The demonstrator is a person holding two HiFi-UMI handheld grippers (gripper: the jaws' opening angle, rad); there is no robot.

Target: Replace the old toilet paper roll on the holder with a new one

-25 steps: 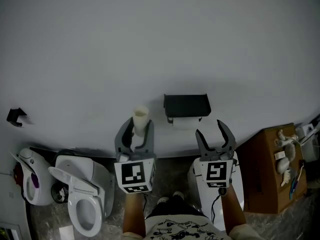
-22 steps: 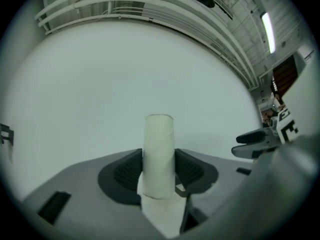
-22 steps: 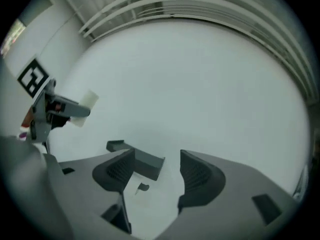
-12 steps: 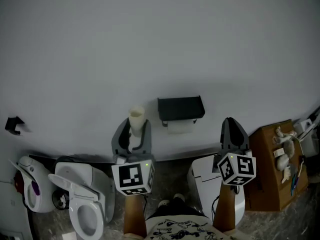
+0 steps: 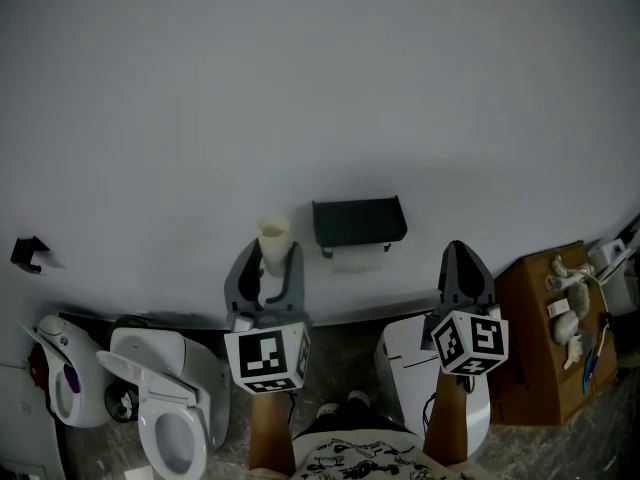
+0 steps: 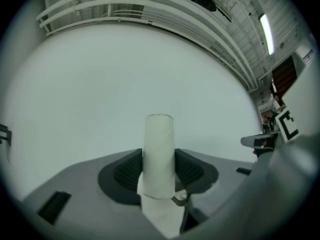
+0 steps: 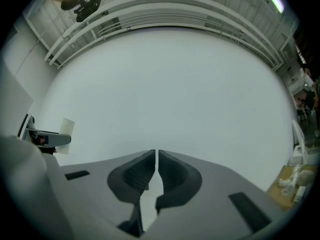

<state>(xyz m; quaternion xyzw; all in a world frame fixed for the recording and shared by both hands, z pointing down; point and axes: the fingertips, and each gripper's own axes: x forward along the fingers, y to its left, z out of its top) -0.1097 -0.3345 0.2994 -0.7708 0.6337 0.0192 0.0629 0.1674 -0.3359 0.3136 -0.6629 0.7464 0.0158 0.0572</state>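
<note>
A bare cardboard tube [image 5: 273, 236] stands upright in my left gripper [image 5: 270, 256], which is shut on it just left of the black wall holder [image 5: 359, 218]. A strip of white paper [image 5: 358, 258] shows under the holder. In the left gripper view the tube [image 6: 159, 151] is pinched between the dark pads of my left gripper [image 6: 159, 159]. My right gripper [image 5: 459, 251] is to the right of the holder, rolled on its side. Its jaws have just been closing and now meet with nothing between them [image 7: 155, 156]. The right gripper view shows only blank wall ahead.
A toilet [image 5: 165, 408] with its seat down stands at lower left, and a white appliance [image 5: 55, 378] is beside it. A white bin [image 5: 405, 363] is under my right arm. A brown cardboard box [image 5: 540, 328] with small items on top stands at the right.
My right gripper has shut its jaws, rolled onto its side and shifted right, away from the holder. The left gripper has kept its grip on the tube and barely moved.
</note>
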